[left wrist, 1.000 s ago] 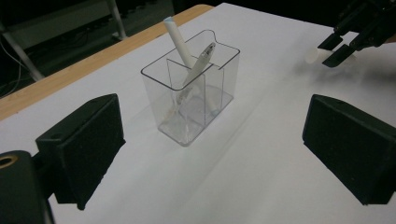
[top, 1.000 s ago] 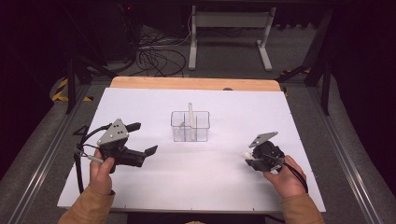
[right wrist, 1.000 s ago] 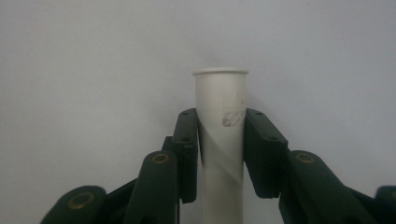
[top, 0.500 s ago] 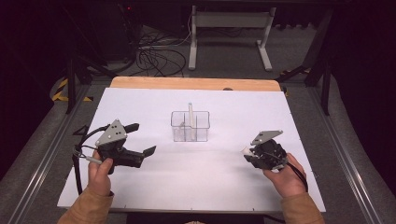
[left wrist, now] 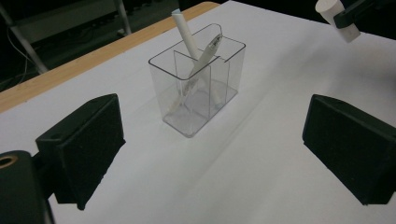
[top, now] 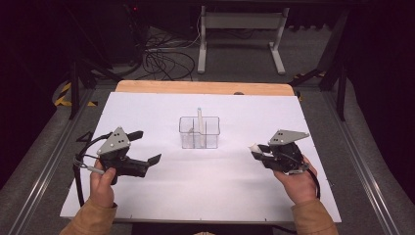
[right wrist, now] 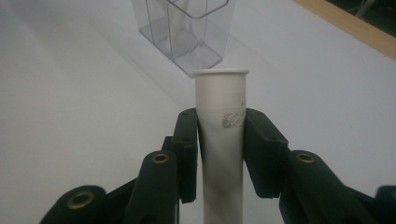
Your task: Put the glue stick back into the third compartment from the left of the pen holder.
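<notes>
Both grippers barely shifted since the earlier frames: left one dropped slightly toward the person, right one holds position with its load.

Right gripper (top: 258, 152): jaws clamped on a white tube (right wrist: 221, 135), raised off the white surface (top: 293, 117), well right of the clear divided holder (top: 199, 132). One white tube (left wrist: 185, 35) already leans in a holder compartment. Left gripper (top: 147, 161): jaws wide apart, nothing held, aimed at the holder. Judgement: one placed; the held tube is not yet carried over and dropped in.

Bright table, dark surround, soft focus
</notes>
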### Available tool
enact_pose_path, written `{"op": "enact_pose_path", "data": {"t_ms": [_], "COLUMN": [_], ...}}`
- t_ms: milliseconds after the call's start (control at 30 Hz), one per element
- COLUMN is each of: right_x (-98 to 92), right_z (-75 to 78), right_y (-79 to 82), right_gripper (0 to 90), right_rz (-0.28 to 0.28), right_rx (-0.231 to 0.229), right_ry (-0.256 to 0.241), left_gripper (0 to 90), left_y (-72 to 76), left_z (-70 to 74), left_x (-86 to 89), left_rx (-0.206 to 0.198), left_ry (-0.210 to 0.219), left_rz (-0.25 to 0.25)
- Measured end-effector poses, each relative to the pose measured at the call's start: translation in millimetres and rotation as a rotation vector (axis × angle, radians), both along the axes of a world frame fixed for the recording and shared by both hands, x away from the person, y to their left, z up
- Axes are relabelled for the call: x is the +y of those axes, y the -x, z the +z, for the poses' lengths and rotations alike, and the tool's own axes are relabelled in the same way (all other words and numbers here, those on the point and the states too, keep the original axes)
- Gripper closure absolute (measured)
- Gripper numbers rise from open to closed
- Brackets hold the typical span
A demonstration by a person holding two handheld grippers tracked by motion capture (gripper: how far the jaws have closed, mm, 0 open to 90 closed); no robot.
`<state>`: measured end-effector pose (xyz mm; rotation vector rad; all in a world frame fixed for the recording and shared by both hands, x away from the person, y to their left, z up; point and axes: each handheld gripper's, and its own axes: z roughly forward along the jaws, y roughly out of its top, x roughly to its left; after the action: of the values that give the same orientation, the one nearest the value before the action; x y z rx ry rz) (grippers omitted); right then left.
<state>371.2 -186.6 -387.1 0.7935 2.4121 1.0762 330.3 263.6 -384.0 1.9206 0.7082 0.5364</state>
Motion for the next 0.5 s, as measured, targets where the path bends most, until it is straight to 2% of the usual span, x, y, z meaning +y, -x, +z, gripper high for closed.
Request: {"op": "enact_pose_path", "data": {"t_ms": [367,500], "right_x": [1.3,4.9], "right_z": [8.8,12.7], "right_y": [-9.7,-13.4], "right_gripper": [67.6,67.7], "right_rz": [0.029,0.039], "right_rx": [-0.029,-0.038], "right_ry": [-0.133,-0.161], "left_gripper": [5.5,5.4], "left_y": [0.8,0.7], "left_z": [-0.2,0.1], "left_x": [0.4,0.8], "left_rx": [0.001,0.003], "left_ry": [0.016,0.021], "left_rz": [-0.015,-0.020]}}
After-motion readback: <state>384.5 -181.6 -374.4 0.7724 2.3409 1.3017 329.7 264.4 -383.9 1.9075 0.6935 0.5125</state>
